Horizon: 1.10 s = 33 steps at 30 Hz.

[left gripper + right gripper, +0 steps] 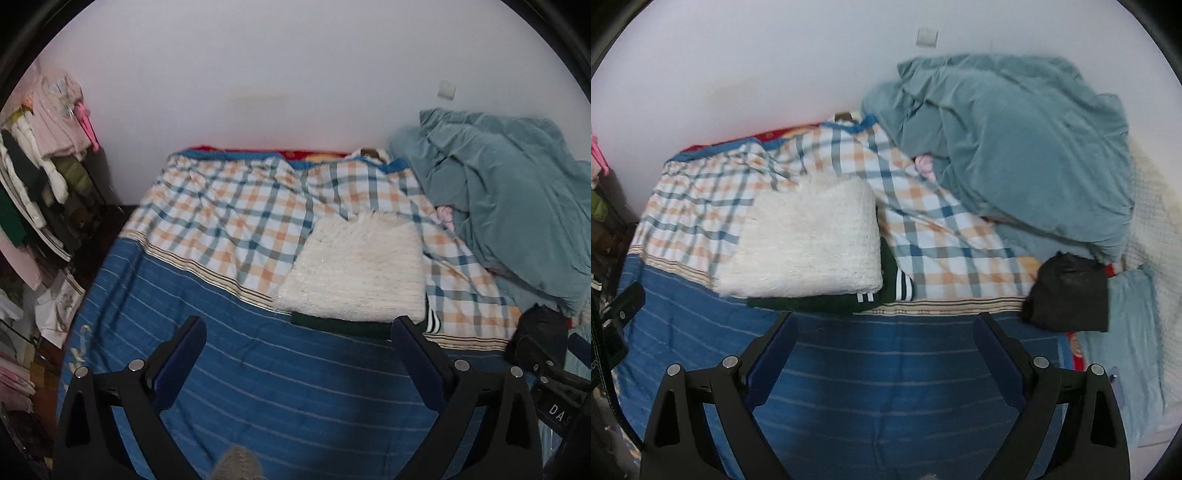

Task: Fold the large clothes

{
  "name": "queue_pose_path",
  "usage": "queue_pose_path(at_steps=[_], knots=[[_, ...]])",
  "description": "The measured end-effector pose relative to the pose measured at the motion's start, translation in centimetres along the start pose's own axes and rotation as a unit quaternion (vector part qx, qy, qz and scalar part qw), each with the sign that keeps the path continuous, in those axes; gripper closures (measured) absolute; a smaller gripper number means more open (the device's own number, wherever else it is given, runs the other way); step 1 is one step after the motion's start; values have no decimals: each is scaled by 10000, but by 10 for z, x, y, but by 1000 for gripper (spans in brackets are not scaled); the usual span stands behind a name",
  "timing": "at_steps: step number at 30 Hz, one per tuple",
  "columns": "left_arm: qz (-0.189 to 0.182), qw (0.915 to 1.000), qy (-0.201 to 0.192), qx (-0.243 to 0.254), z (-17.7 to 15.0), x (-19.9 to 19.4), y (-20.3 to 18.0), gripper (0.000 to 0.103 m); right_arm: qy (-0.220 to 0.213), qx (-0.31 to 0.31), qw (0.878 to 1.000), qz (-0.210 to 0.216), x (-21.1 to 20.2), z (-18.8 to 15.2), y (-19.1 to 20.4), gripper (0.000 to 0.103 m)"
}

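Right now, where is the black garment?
The black garment lies on the bed's right side, below the teal quilt, right of the folded white sweater.

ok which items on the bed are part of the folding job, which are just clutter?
Job:
white fluffy garment, folded
dark green garment, folded, beneath it
black garment, possibly next
left gripper and right gripper, both open, empty

Clutter:
teal duvet
checked sheet
clothes rack
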<state>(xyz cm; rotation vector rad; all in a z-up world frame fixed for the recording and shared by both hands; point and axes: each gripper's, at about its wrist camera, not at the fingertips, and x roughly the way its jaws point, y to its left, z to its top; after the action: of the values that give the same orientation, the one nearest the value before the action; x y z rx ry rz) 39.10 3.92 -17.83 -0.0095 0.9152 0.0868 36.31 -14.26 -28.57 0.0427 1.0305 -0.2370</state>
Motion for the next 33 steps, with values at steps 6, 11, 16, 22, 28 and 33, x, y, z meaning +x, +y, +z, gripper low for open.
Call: queue_pose_path(at_steps=[6, 11, 16, 22, 28, 33], knots=[[13, 10000, -78, 43, -1, -88, 11, 1, -103, -9, 9999, -44, -112, -14, -12, 6], [33, 9997, -218, 139, -8, -141, 18, 1, -394, -90, 9992, 49, -197, -21, -22, 6], [-100, 9991, -367, 208, -17, -183, 19, 1, -640, -143, 9978, 78, -262, -28, -32, 6], [-203, 9986, -444, 181, -22, -213, 22, 1, -871, -114, 9961, 49, -320, -42, -44, 6], [-175, 9980, -576, 207, -28, -233, 22, 1, -974, -30, 9952, 100, -352, -56, -55, 6], [-195, 9979, -587, 213, -36, -241, 19, 1, -998, -72, 9949, 141, -365, -65, -56, 6]])
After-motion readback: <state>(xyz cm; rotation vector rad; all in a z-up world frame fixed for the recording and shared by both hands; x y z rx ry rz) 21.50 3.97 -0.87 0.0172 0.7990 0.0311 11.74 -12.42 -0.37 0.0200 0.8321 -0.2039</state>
